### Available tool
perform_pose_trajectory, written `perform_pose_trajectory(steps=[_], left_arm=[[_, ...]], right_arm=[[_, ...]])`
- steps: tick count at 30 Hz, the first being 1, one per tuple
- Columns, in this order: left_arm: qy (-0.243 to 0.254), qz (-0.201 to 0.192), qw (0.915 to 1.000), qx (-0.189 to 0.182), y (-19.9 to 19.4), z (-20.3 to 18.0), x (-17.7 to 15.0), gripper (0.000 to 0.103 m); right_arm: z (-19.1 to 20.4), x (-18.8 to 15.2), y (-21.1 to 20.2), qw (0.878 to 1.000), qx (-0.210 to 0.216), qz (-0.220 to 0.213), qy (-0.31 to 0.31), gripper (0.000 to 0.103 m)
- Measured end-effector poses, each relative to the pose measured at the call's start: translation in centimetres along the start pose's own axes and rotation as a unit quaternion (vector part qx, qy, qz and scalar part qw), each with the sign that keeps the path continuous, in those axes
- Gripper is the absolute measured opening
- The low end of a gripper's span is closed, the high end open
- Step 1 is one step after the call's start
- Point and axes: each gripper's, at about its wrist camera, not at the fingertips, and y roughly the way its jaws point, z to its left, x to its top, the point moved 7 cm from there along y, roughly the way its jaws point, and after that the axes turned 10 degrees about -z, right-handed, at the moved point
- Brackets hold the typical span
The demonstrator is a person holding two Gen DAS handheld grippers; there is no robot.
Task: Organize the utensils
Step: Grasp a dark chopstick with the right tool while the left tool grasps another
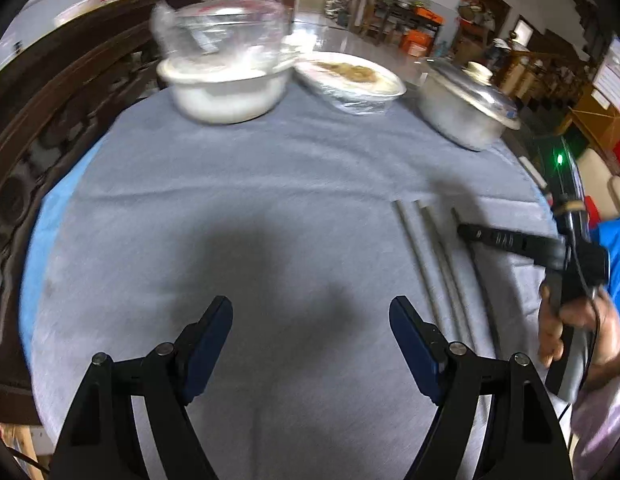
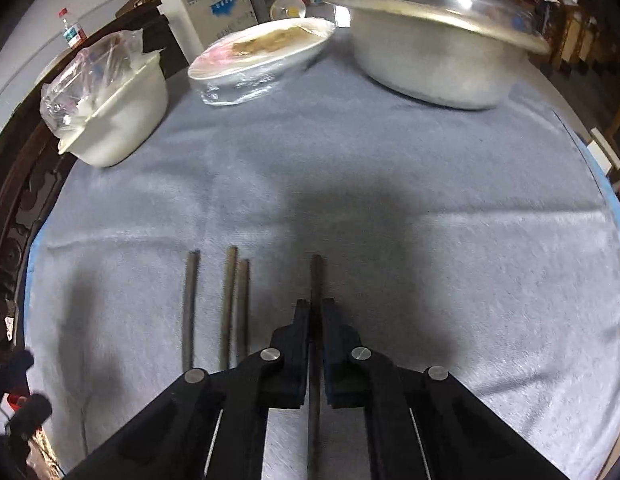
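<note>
Three dark chopsticks [image 2: 229,304] lie side by side on the grey cloth [image 2: 350,208], left of my right gripper [image 2: 316,306]. My right gripper is shut on a fourth chopstick [image 2: 316,276], which points forward between the pads, low over the cloth. In the left wrist view the chopsticks [image 1: 430,264] lie at the right, with the right gripper [image 1: 470,234] over them. My left gripper [image 1: 312,320] is open and empty above bare cloth [image 1: 229,184].
At the back stand a white bowl with a plastic bag [image 2: 109,112], an oval dish wrapped in film [image 2: 261,60] and a lidded metal pot [image 2: 442,48]. A dark carved wooden rail [image 1: 49,100] runs along the left edge of the table.
</note>
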Motion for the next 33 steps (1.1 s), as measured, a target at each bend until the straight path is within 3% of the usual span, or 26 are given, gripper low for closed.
perform_pose_trajectory(steps=[9,16,23,26,27,29,33], left_arm=[[0.002,0.061,0.9973,-0.04,6.9,-5.8,2.5,0.07],[-0.023,0.103,0.9943,-0.012,11.0,-6.8,2.5,0.054],[0.037,0.093,0.9948,0.02,12.4,-8.8,3.2,0.051],[0.081,0.072,0.9933,0.038,12.5,-9.5,2.9,0.036],[0.093,0.063,0.9933,0.026,12.3,-9.8,2.7,0.024],[0.101,0.054,0.9932,0.02,11.9,-9.7,2.2,0.012],[0.099,0.056,0.9935,0.007,10.6,-8.4,0.9,0.005]], right_arm=[[-2.1,-0.9,-1.1,0.999,0.011,0.018,0.026,0.007],[-2.6,-1.1,-1.2,0.998,0.035,0.02,0.046,0.007],[-2.7,-0.9,-0.7,0.996,0.048,0.034,0.068,0.007],[-2.6,-1.1,-0.8,0.997,0.044,0.029,0.063,0.007],[-2.6,-1.1,-0.9,0.997,0.042,0.027,0.062,0.007],[-2.4,-1.3,-0.9,0.997,0.037,0.026,0.057,0.007],[-2.4,-2.3,-1.4,0.997,0.036,0.029,0.056,0.007]])
